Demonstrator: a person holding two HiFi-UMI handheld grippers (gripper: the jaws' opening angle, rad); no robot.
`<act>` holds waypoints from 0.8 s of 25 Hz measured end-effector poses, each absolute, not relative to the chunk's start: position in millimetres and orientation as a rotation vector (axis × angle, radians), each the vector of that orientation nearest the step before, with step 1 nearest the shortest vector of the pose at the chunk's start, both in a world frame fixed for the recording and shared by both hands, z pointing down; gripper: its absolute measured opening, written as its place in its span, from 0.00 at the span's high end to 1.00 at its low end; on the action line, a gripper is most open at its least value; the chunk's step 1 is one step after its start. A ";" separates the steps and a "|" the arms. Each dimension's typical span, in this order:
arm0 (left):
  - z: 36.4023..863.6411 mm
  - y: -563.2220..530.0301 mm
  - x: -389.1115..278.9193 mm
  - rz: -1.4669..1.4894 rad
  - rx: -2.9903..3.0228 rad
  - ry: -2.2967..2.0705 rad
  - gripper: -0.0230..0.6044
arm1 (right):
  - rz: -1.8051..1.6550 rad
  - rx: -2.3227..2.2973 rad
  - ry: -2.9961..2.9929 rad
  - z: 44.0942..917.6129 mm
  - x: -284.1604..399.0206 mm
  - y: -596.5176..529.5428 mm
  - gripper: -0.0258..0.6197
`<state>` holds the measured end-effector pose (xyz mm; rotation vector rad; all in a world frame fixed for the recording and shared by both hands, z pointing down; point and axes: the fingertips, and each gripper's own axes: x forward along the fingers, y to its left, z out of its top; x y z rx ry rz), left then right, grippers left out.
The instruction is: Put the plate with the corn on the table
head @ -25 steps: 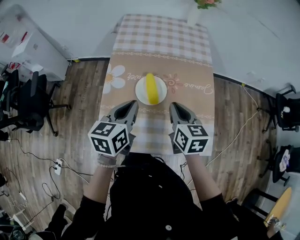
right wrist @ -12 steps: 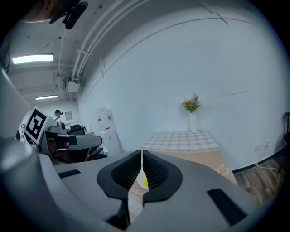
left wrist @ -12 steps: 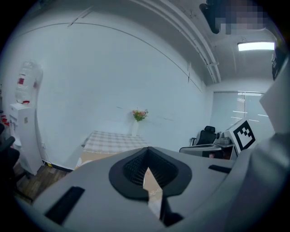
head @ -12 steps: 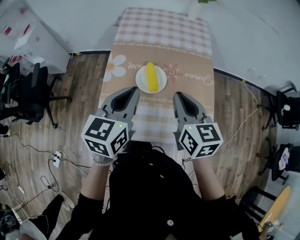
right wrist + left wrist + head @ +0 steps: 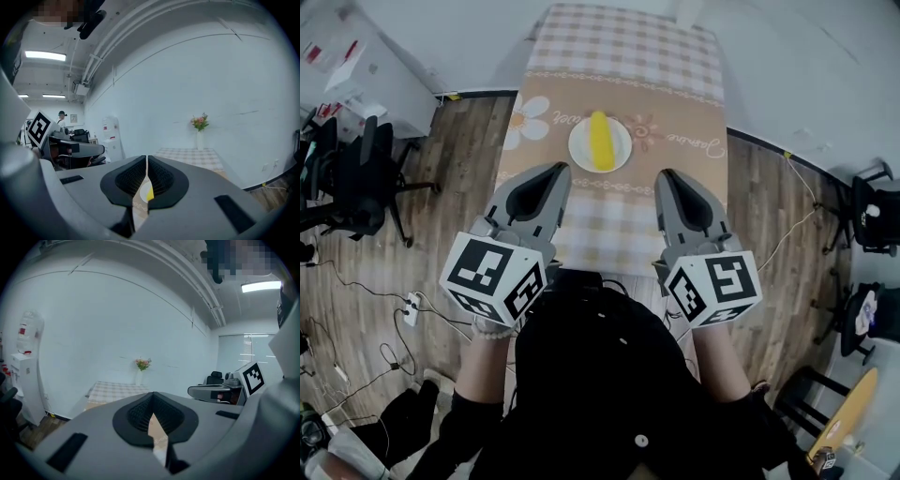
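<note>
A wood floor (image 5: 441,234) runs around a long bench (image 5: 675,94) covered with a checked cloth, and black office chairs (image 5: 356,178) stand at 9 o'clock in the head view. The left tool (image 5: 549,173) hangs over the near end of the bench, its jaws pressed together with nothing between them. The white plate (image 5: 579,152) already stands on the bench at about 1 o'clock from that tool's tip, apart from it. The yellow corn (image 5: 600,141) lies on the plate with its long axis running 12 to 6, pointing away from the person. The right tool (image 5: 667,178) is also closed and empty, and the plate sits at about 11 o'clock from its tip. The plate lies ahead of both tools and between their lines. The left tool looks slightly nearer, so any reach would go forward and inward from either side.
</note>
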<state>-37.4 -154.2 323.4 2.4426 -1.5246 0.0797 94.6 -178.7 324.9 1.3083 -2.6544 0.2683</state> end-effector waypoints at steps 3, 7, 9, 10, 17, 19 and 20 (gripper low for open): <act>318.8 -150.6 -36.1 0.067 2.440 -1.526 0.94 | 0.250 1.311 -2.670 316.1 95.5 -175.3 0.89; 312.7 -146.6 -34.0 0.042 2.442 -1.527 0.94 | 0.243 1.320 -2.684 308.9 97.9 -172.0 0.89; 311.3 -145.6 -33.7 0.040 2.441 -1.533 0.94 | 0.243 1.326 -2.685 307.9 99.7 -171.1 0.89; 310.9 -145.3 -33.8 0.040 2.440 -1.537 0.94 | 0.243 1.329 -2.684 307.8 100.6 -170.6 0.89; 310.2 -142.0 -33.0 0.063 2.458 -1.530 0.94 | 0.260 1.335 -2.679 309.2 104.1 -167.1 0.89; 310.5 -140.8 -32.8 0.073 2.460 -1.534 0.94 | 0.260 1.333 -2.680 309.0 103.3 -166.5 0.89; 310.7 -140.4 -32.4 0.075 2.461 -1.535 0.94 | 0.261 1.332 -2.682 308.7 103.0 -166.3 0.89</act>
